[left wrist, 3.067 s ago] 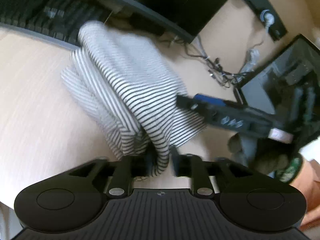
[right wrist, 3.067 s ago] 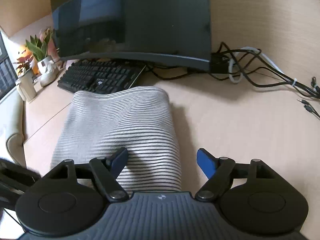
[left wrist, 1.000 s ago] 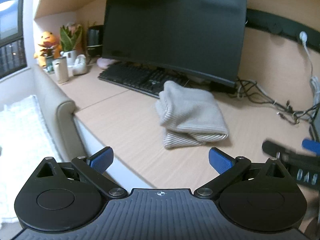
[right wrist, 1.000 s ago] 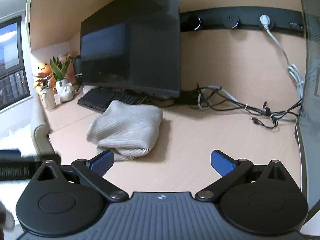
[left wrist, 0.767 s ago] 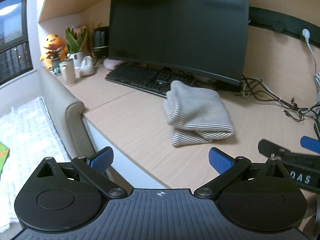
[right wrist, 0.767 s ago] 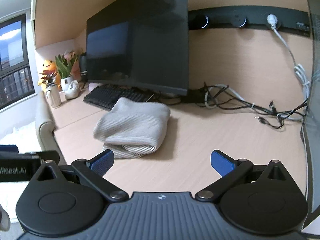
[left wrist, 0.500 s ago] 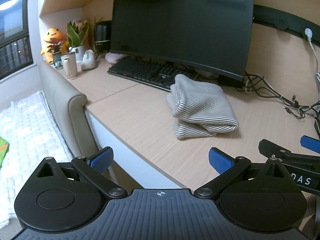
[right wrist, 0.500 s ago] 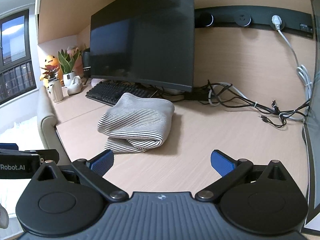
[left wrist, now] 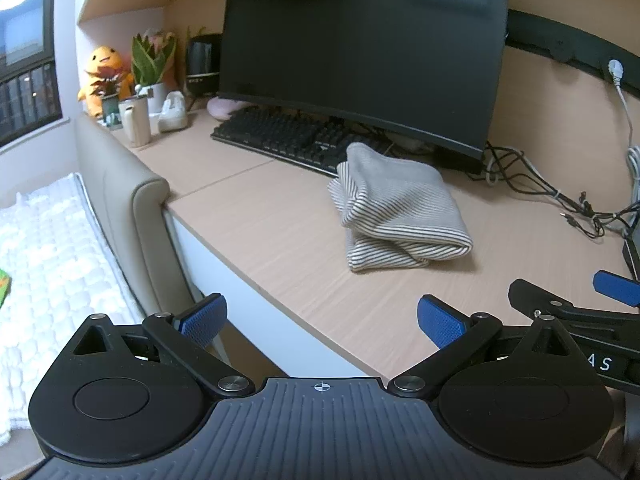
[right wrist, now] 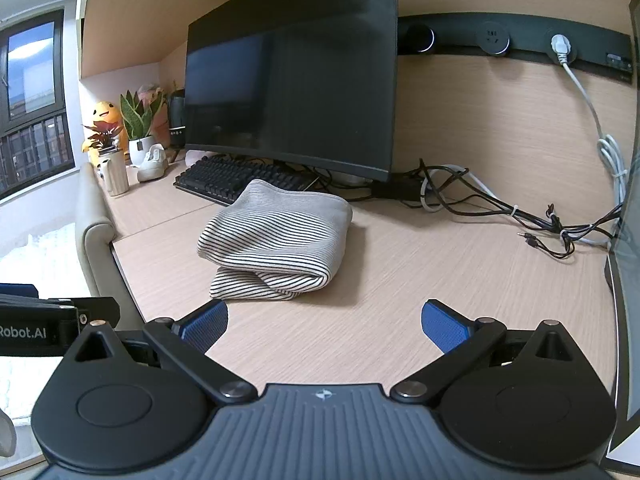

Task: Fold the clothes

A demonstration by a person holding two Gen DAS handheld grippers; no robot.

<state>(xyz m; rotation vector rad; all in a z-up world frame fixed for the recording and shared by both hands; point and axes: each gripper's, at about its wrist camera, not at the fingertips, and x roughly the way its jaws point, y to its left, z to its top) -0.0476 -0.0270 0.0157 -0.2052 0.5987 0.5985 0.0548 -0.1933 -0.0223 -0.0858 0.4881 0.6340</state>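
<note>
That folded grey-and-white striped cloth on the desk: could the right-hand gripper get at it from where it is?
Probably yes. The right gripper is open, empty and pointed at the folded grey-and-white striped cloth, with only bare wooden desk between them. The black keyboard lies behind the cloth, out of the way.

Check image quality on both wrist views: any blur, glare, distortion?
Left wrist: sharp; fisheye bows the monitor and desk edge; striped garment crisp, soft shadow on its right. Right wrist: sharp too, faint reflections on the monitor, window bright at left. Both tongs, left and right, in focus.
</note>
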